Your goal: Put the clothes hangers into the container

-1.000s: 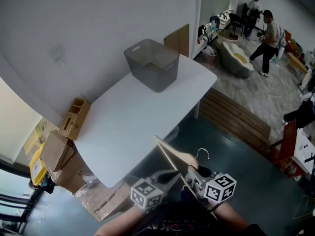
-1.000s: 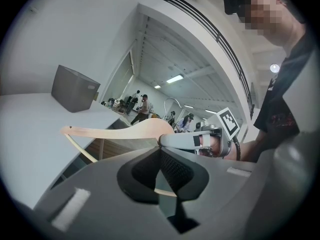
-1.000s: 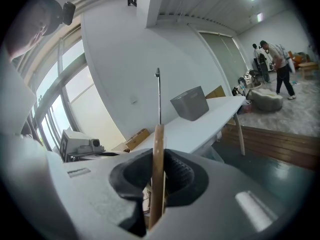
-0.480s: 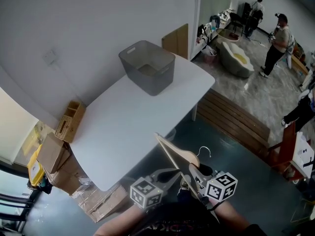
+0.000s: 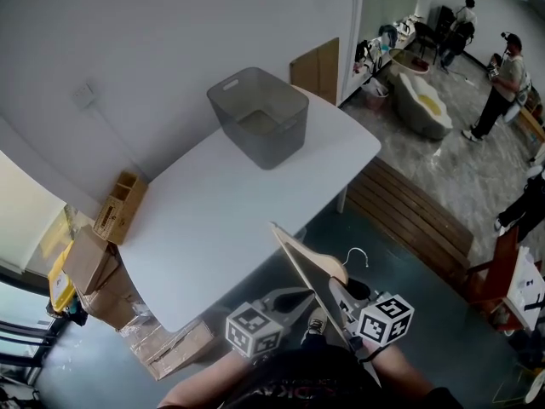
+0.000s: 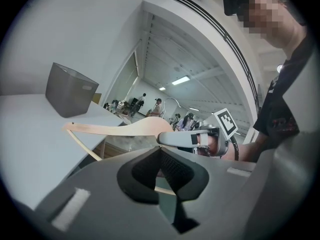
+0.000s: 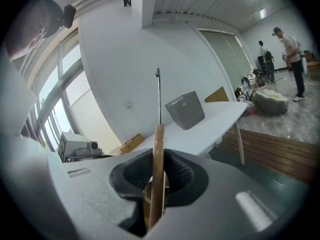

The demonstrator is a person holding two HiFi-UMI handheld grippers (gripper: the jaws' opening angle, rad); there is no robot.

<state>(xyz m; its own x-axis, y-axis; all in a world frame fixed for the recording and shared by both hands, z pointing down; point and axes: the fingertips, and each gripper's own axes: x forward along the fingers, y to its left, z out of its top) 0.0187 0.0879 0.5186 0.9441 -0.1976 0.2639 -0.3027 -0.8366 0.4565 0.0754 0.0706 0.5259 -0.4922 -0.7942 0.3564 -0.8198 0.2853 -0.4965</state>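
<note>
Right gripper view: the right gripper point(image 7: 158, 184) is clamped on the wooden clothes hanger point(image 7: 159, 139), which stands edge-on between the pads with its wire hook point(image 7: 158, 91) pointing away from me.

In the left gripper view, the left gripper point(image 6: 167, 176) has its jaws drawn close, with only a narrow wedge between them. The hanger's lower bar point(image 6: 165, 189) crosses that wedge. I cannot tell whether the pads bear on it.

In the head view, both grippers sit close to my body, off the near corner of the white table point(image 5: 213, 220). The hanger is carried in the air there, not yet over the tabletop.

The grey plastic container point(image 5: 260, 118) stands at the far end of the table, well apart from the hanger. I see no hanger inside it.

Status, as I judge it: pickup is complete. Transport across the table and release into the container remain. No delivery is visible so far.
</note>
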